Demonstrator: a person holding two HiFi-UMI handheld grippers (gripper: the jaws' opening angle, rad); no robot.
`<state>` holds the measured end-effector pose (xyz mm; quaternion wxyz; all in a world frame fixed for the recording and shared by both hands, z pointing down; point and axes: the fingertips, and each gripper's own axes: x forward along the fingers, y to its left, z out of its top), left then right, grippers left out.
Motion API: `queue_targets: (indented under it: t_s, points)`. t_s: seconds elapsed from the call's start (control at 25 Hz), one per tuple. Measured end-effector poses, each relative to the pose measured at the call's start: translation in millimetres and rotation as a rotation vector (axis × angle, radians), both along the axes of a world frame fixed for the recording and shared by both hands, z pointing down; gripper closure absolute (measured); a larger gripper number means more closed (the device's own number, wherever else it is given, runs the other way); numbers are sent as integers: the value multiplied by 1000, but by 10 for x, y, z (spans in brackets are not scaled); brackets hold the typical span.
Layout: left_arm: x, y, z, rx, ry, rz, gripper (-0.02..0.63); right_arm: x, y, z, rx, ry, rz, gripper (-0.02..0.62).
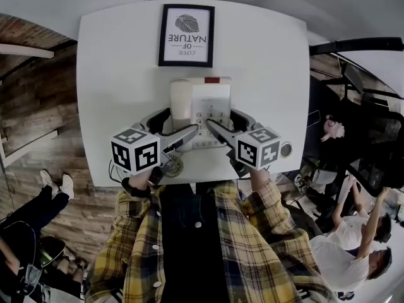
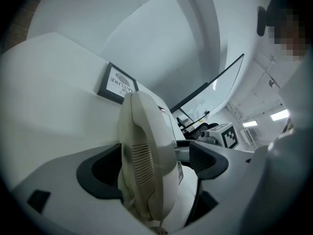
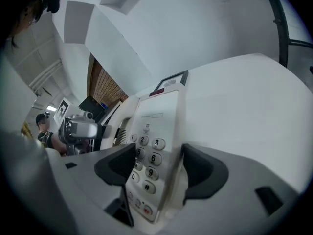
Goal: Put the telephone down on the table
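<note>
- The telephone [image 1: 201,106] lies over the near half of the bench [image 1: 113,74]. Its handset [image 1: 180,100] sits in the cradle on my left and the keypad [image 1: 211,115] is on my right.
- I cannot tell from any view whether its base is flat on the bench or a little above it.
- The left gripper [image 1: 183,135] has its fingers closed partway onto the handset side. In the left gripper view the handset fills the gap, with a dark pad [image 2: 98,173] close on each flank.
- The right gripper [image 1: 218,131] is clamped the same way on the keypad side. In the right gripper view one pad [image 3: 117,165] lies against the number keys and the other hugs the outer edge of the casing.
- A framed print [image 1: 186,35] stands at the far edge of the bench, well apart from the telephone.
- I judge this to be the set-down itself, with both grips on and no release begun.
- Next I would ease both hands down level until the base sits flat, so the handset does not tip out of its cradle.
- Then I would open both sets of fingers together and draw them back toward me, without dragging the casing.
</note>
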<state>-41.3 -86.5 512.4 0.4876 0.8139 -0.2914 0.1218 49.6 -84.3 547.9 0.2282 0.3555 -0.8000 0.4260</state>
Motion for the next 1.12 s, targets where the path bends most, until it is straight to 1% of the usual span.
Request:
queue_targets:
  t_s: [0.2,0.44,0.56,0.72,0.92,1.12]
  points:
    - [-43,-48,-49,20,-9,-10,167,9,-14,-13,7,27,6,304]
    - [-87,-100,-170,68,-26,-21,167,111,-72,-147,57,53,37,305]
    - [-99,-132,-258,102,-41,-22,167,170,-125,-265,103,73,46,305]
    - [-111,-170,-412,150,-55,-26,167,171,-182,-494,168,65,49,305]
    - [-114,-246,-693,223,-52,-24,167,86,-264,-849,284,94,8,305]
    - [-105,-261,-1045,314,-60,-15,167,-50,-337,-1290,384,44,-8,305]
